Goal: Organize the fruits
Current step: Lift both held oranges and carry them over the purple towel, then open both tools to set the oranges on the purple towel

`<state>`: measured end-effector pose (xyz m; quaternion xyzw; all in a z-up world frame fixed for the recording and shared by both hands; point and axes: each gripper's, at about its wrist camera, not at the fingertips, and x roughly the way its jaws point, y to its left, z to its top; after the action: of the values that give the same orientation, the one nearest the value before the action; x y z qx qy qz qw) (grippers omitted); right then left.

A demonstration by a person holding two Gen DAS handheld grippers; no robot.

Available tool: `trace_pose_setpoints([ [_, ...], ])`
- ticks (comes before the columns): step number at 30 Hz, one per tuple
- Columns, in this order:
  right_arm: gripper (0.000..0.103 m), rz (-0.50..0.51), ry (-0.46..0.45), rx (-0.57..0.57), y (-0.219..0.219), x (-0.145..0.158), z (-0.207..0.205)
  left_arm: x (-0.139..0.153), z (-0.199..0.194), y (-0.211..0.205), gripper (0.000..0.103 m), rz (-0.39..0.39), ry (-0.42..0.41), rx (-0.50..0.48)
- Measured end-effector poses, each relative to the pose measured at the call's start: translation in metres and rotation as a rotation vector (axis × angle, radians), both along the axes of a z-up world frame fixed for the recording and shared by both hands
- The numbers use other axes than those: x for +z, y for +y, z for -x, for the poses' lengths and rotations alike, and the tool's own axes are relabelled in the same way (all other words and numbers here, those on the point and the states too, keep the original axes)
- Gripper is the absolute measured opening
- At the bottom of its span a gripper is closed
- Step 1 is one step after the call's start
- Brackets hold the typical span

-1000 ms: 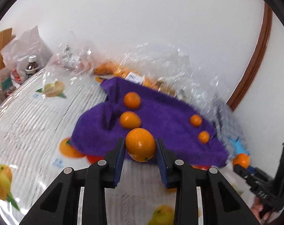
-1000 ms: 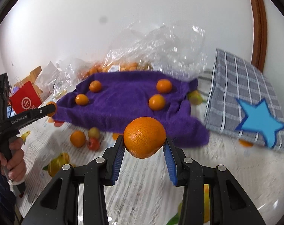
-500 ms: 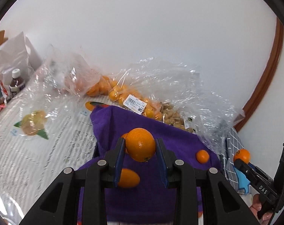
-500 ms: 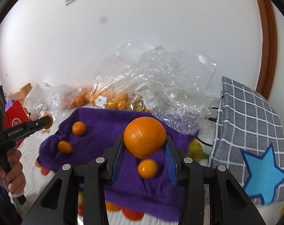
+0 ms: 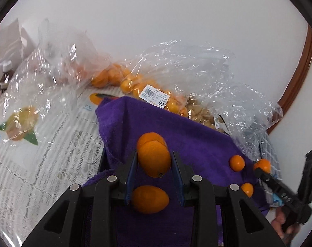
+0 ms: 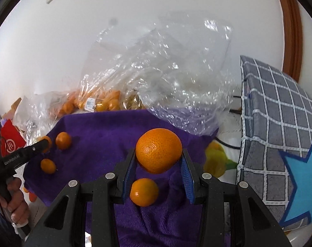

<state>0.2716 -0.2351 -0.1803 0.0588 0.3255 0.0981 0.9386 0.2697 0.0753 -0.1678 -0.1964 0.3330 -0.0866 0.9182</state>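
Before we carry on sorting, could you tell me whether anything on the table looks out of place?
The purple towel lies rumpled, its far edge tucked under a crumpled clear plastic bag. Nothing looks spilled or damaged.

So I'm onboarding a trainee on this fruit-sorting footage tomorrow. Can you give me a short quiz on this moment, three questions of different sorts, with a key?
1. True or false: the left gripper is empty.
2. Multiple choice: the loose oranges under both grippers lie on
A. a purple towel
B. a metal tray
C. a wooden board
3. Fill in: the checked grey bag carries a blue ____.

Key
1. False. Its pads clamp a small orange, just as the right gripper clamps a larger orange.
2. A, the purple towel.
3. Star.
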Motion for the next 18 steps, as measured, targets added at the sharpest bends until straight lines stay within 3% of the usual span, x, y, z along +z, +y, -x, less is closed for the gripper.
trace_pose_setpoints([
  [8, 0.041, -0.011, 0.047, 0.025, 0.003, -0.018, -0.011, -0.004, -0.002, 0.001, 0.031, 0.003, 0.010, 0.007],
  [18, 0.043, -0.058, 0.059, 0.042, 0.000, -0.024, -0.013, -0.005, -0.002, -0.006, 0.031, -0.049, 0.013, 0.009],
])
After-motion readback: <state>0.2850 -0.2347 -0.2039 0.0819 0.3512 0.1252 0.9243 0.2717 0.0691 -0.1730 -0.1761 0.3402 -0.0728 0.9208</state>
